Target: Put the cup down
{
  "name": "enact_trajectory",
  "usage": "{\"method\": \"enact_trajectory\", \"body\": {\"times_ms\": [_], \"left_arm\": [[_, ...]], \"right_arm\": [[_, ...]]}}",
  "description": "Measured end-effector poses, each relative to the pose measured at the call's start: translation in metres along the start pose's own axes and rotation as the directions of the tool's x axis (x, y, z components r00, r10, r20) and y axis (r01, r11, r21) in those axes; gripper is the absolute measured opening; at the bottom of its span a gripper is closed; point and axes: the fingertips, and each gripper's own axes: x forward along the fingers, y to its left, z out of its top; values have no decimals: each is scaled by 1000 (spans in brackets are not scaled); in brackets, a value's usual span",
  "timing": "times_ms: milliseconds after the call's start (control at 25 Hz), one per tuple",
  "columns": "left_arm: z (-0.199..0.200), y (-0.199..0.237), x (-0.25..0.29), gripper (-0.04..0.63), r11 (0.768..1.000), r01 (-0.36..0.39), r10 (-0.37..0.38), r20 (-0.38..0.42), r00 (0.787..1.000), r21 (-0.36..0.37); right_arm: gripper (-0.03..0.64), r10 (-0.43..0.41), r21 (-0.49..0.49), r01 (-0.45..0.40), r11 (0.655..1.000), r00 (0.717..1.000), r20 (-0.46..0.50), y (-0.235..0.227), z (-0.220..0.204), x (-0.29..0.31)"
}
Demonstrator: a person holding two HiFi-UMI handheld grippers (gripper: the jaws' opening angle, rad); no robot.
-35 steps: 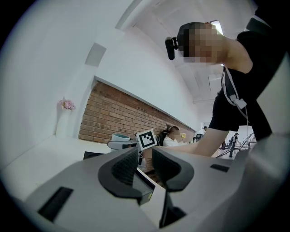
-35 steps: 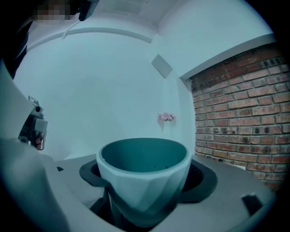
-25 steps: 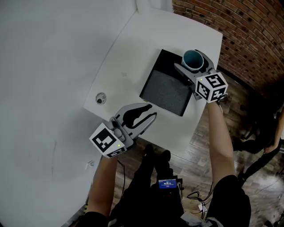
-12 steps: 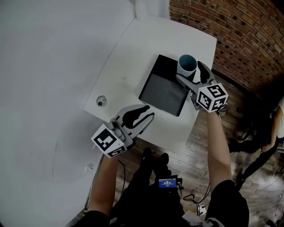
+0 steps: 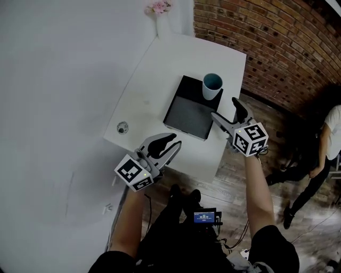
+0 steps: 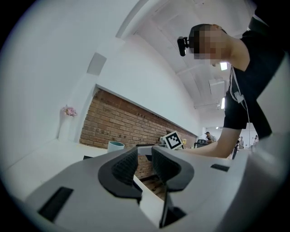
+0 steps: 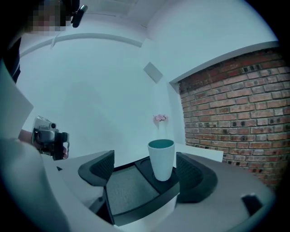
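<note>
A pale cup [image 5: 212, 85] with a teal inside stands upright on the far right corner of a black tray [image 5: 186, 114]. My right gripper [image 5: 225, 107] is drawn back from it toward the table's near edge. In the right gripper view the cup [image 7: 161, 158] stands ahead of the wide jaws of my right gripper [image 7: 144, 164]. They are closing, with nothing between the pads. My left gripper [image 5: 173, 141] hovers over the table's near left edge, its pads a narrow gap apart and empty. The left gripper view shows my left gripper [image 6: 144, 156] and the cup [image 6: 115, 145] far off.
The white table [image 5: 154, 80] has a round grommet [image 5: 122, 127] near its left edge and a vase of pink flowers [image 5: 159, 8] at the far corner. A brick wall [image 5: 277, 42] runs on the right. A person [image 5: 319, 144] stands on the wooden floor there.
My right gripper has let go of the cup and pulled back toward me; the cup stays upright on the tray. The left gripper has hardly moved.
</note>
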Motion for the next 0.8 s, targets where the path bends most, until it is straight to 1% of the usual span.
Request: {"method": "enact_trajectory", "body": {"times_ms": [80, 160, 280, 400, 560, 800], "left_arm": [[0, -10, 0, 104, 1000, 10, -10, -6, 1000, 4], [1, -18, -1, 104, 1000, 20, -20, -13, 1000, 8], [0, -25, -4, 104, 999, 37, -37, -24, 999, 13], [-4, -36, -8, 104, 998, 56, -54, -61, 997, 35], [-8, -49, -12, 104, 998, 57, -54, -76, 996, 36], [-10, -69, -18, 104, 996, 85, -82, -94, 992, 35]], "right_arm": [[384, -4, 0, 4, 1000, 1000, 0, 8, 2, -17], [311, -10, 22, 10, 1000, 1000, 8, 15, 5, -33], [279, -8, 62, 7, 998, 1000, 13, 30, 9, -49], [234, -11, 53, 10, 999, 1000, 12, 49, 13, -67], [145, -21, 43, 20, 999, 1000, 19, 67, 18, -94], [67, -36, 63, 34, 997, 999, 20, 86, 17, -123]]}}
